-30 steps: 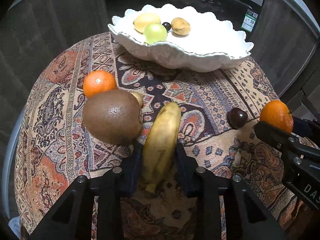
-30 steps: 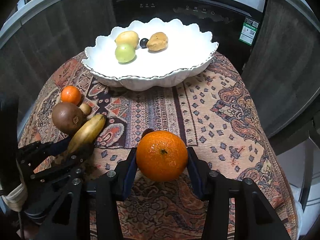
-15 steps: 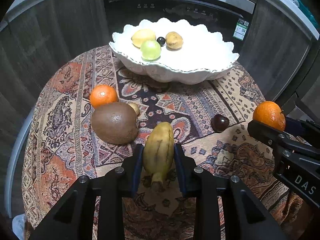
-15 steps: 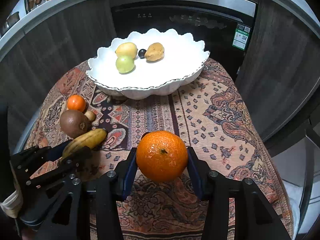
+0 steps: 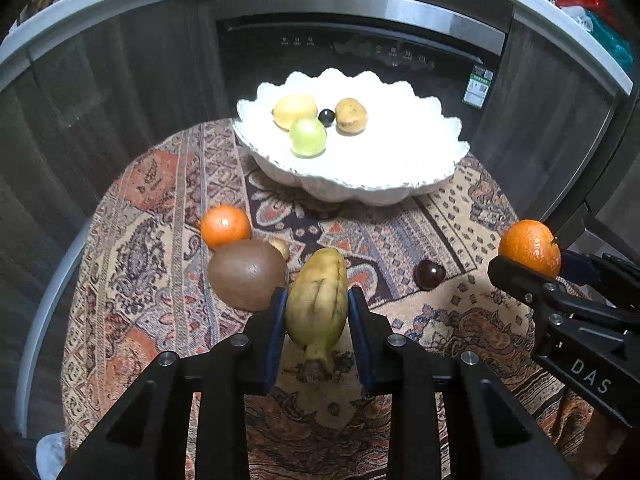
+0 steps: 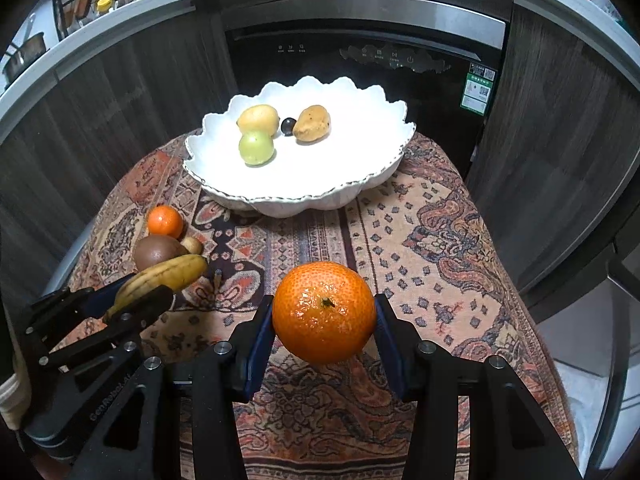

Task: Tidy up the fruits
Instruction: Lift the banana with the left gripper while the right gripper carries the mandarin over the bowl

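The banana [image 5: 318,300] lay lengthwise along the left gripper [image 5: 316,312], its stem end pointing back toward the camera and its blunt tip toward the white scalloped bowl [image 5: 420,184], held clear above the patterned table [image 5: 160,200]. The left jaws were closed nearly all the way, their blue pads pressing the banana's two sides. The right gripper [image 6: 324,320] had its jaws partly apart and clamped on the large orange [image 6: 324,312], stem scar facing the camera, above the table's near edge.
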`<state>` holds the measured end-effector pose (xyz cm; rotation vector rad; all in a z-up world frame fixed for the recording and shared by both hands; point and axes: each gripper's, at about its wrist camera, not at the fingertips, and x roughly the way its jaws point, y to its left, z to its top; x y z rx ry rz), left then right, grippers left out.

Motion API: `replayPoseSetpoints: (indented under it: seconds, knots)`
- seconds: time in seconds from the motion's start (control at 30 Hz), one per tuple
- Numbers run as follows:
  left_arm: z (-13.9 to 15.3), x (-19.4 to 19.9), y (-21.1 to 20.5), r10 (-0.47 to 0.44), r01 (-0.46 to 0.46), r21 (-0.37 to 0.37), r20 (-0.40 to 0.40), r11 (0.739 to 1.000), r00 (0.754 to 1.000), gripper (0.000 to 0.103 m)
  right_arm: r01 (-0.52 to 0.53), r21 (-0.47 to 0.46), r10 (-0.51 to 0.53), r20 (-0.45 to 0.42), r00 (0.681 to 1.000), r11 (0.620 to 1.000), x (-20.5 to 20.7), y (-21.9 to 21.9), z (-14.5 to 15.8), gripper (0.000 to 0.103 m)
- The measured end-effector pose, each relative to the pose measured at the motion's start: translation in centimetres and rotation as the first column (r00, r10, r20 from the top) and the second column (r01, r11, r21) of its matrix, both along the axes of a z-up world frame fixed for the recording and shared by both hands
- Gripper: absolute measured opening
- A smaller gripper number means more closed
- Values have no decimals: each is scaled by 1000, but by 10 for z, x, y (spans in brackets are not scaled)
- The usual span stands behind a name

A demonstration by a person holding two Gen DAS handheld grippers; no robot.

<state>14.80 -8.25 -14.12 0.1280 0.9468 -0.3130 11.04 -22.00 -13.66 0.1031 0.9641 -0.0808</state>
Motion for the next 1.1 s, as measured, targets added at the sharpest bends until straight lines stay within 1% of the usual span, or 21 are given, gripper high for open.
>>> replayPoseSetpoints:
  seconds: [0.47,0.8,0.93,1.1]
  knots:
    - [37,14,0,-3,3,-6,79,1000,997,30,-5,3,5,58,998,1000,12,-4,26,48]
    - [61,43,-11,-15,18,-20,134,1000,991,30,9,8,-10,103,995,1000,39,-15,45,48]
    - [65,57,-16,-22,25,-20,144,999,989,30,18,8,-19,110,994,1000,52,-20,50,48]
    - [63,76,-23,-37,41,-29,128,999,991,30,23,4,-23,107,994,1000,67,-24,49,48]
